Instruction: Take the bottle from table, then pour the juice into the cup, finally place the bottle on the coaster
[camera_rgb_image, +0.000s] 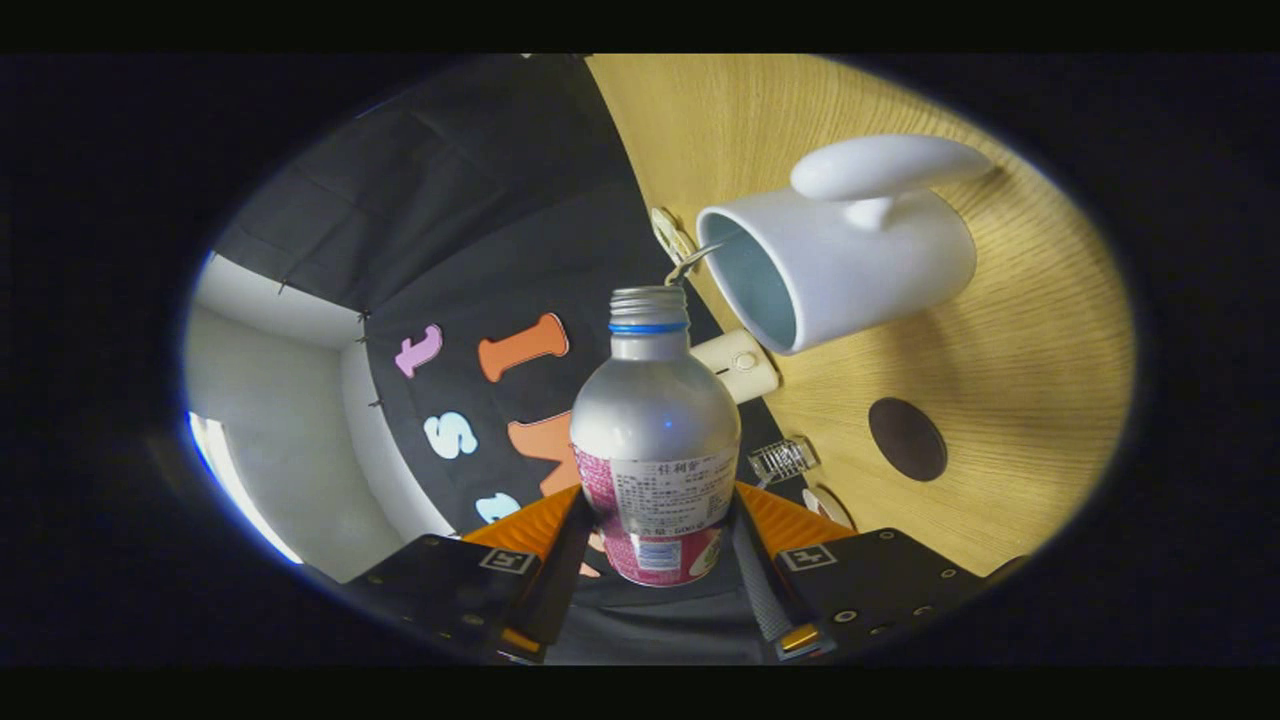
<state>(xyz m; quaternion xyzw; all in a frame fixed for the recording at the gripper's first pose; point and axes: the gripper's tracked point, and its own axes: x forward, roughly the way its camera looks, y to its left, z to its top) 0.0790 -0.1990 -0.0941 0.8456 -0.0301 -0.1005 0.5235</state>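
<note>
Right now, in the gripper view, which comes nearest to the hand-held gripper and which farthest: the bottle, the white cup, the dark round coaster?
1. Bottle: clamped between the fingers of the hand-held gripper.
2. Coaster: on the wooden table, beside the fingers.
3. Cup: beyond the bottle's open neck, its mouth facing it.

The claw (655, 540) has dark screw-studded mounts, each bearing a square marker.
</note>
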